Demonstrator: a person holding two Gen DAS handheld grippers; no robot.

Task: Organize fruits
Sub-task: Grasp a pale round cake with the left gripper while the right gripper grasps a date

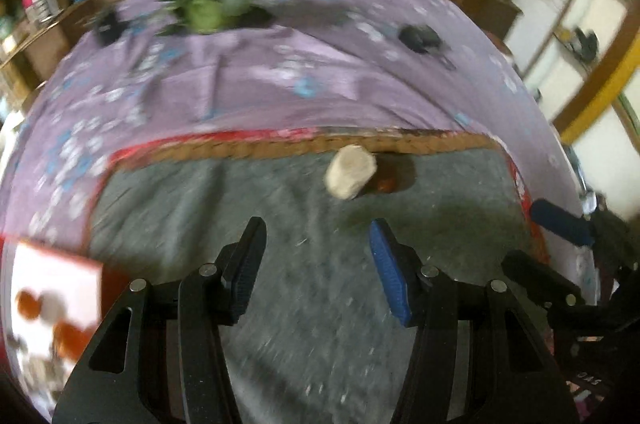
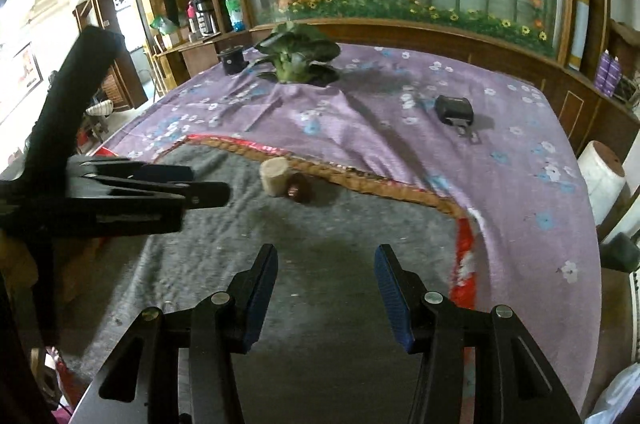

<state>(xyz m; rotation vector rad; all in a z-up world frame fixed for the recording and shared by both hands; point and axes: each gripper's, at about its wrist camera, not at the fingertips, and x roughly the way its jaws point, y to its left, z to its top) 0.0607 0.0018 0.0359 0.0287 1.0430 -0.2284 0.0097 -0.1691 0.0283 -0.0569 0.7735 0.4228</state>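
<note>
While the left wrist view is smeared with blur, shapes still read: at lower left a glossy white box [image 1: 52, 300] printed with round brown fruits. At centre a coarse grey felt mat [image 1: 280, 224] lies over the desk's wrinkled purple floral cloth [image 1: 240, 76]. Left gripper [image 1: 316, 232] jaws stand released, nothing between them. Above, a pale stubby cylinder [image 1: 351, 171] touches a small dark-brown rounded fruit [image 1: 386, 184] by the mat's braided edge. In the right wrist view, right gripper [image 2: 326, 258] jaws are parted and empty; a leafy green [image 2: 296, 58] sits at upper centre.
</note>
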